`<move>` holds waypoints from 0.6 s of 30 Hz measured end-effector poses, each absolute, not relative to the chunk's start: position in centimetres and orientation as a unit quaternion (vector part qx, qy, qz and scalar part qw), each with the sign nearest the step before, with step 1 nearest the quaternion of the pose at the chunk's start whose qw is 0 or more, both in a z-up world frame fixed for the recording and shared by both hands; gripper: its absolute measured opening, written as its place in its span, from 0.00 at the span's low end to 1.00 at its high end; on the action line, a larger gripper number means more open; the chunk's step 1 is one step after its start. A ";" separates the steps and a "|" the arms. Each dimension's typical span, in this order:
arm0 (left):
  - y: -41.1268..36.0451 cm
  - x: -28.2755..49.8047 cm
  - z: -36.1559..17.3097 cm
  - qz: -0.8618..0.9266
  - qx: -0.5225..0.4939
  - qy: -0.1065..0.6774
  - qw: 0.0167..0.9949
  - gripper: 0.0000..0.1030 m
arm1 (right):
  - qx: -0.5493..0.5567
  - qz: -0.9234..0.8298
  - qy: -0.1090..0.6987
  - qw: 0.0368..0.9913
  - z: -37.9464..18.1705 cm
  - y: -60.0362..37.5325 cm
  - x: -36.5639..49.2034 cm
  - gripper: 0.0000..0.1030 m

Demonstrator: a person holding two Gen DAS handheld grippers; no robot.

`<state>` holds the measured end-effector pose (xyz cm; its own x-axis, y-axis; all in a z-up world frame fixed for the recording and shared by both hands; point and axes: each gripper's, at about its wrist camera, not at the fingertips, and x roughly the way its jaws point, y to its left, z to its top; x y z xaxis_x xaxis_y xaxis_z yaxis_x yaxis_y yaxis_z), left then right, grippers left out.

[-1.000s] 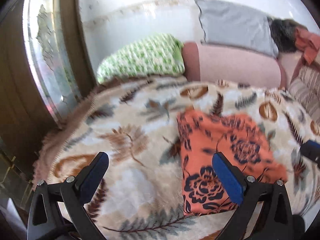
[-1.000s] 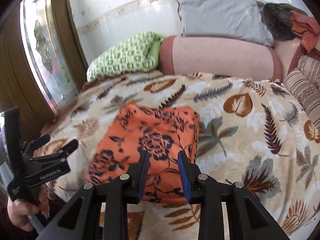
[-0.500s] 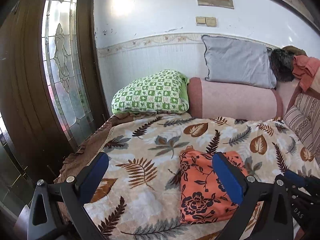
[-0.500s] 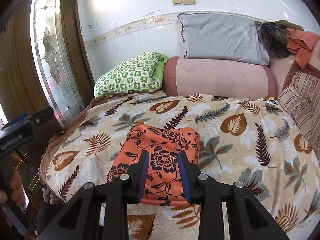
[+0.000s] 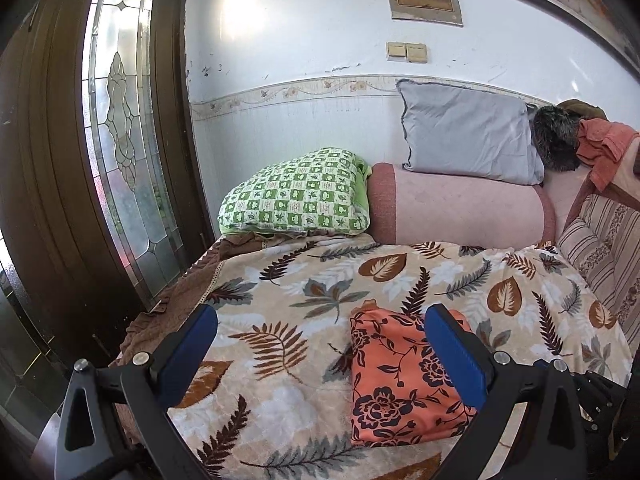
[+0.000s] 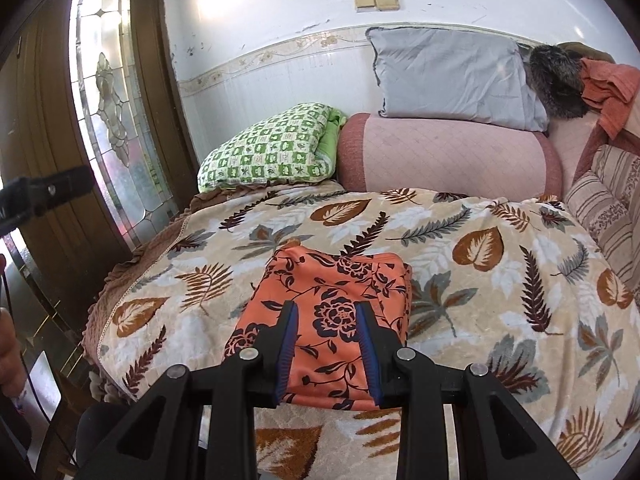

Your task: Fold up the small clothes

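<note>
A folded orange garment with dark flowers [image 5: 396, 380] [image 6: 332, 276] lies flat on the leaf-patterned blanket [image 5: 304, 280] [image 6: 460, 288], near the bed's front edge. My left gripper [image 5: 320, 314] hovers above the blanket, its blue pads spread wide with nothing between them; the garment sits under its right finger. My right gripper [image 6: 326, 308] hangs over the garment's near half, jaws narrowly open, holding nothing and not touching the cloth. Part of the left gripper [image 6: 48, 192] shows at the left edge of the right wrist view, held by a hand [image 6: 8, 356].
At the head of the bed lie a green checked pillow [image 5: 296, 200], a pink bolster [image 5: 460, 208] and a grey pillow [image 5: 468, 136]. A striped cushion [image 5: 600, 248] lines the right side, with clothes [image 5: 600, 144] piled behind. A dark door with leaded glass [image 5: 120, 152] stands left.
Both grippers have lifted and drawn back from the garment, which now looks smaller and lower in both views. The garment has stayed folded in place. Neither gripper's jaws have changed.
</note>
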<state>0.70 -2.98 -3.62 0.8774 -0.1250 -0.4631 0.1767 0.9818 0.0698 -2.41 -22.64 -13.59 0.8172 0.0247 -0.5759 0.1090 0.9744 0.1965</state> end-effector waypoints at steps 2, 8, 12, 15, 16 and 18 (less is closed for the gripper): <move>-2.9 0.6 -3.4 -0.079 0.055 0.232 0.968 1.00 | 0.112 -0.020 0.300 0.947 -13.6 -22.6 -2.4 0.32; -2.5 0.1 -2.9 -0.078 0.048 0.220 0.971 1.00 | 0.108 -0.017 0.296 0.949 -13.7 -22.5 -2.3 0.32; -2.6 -0.1 -2.9 -0.076 0.053 0.215 0.972 1.00 | 0.103 -0.017 0.298 0.949 -13.9 -22.2 -2.1 0.32; -2.5 -0.2 -3.0 -0.075 0.056 0.213 0.972 1.00 | 0.099 -0.013 0.300 0.949 -14.1 -21.8 -1.9 0.32; -2.4 -0.2 -3.0 -0.073 0.056 0.212 0.973 1.00 | 0.097 -0.012 0.300 0.949 -14.2 -21.7 -1.8 0.32; -2.3 -0.1 -3.1 -0.071 0.057 0.212 0.973 1.00 | 0.093 -0.010 0.300 0.949 -14.3 -21.4 -1.7 0.32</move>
<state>-0.12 -2.31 -3.08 0.9003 -0.1132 -0.4202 0.1615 0.9835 0.0810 -1.65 -21.42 -14.25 0.8195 0.0360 -0.5720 0.0758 0.9824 0.1704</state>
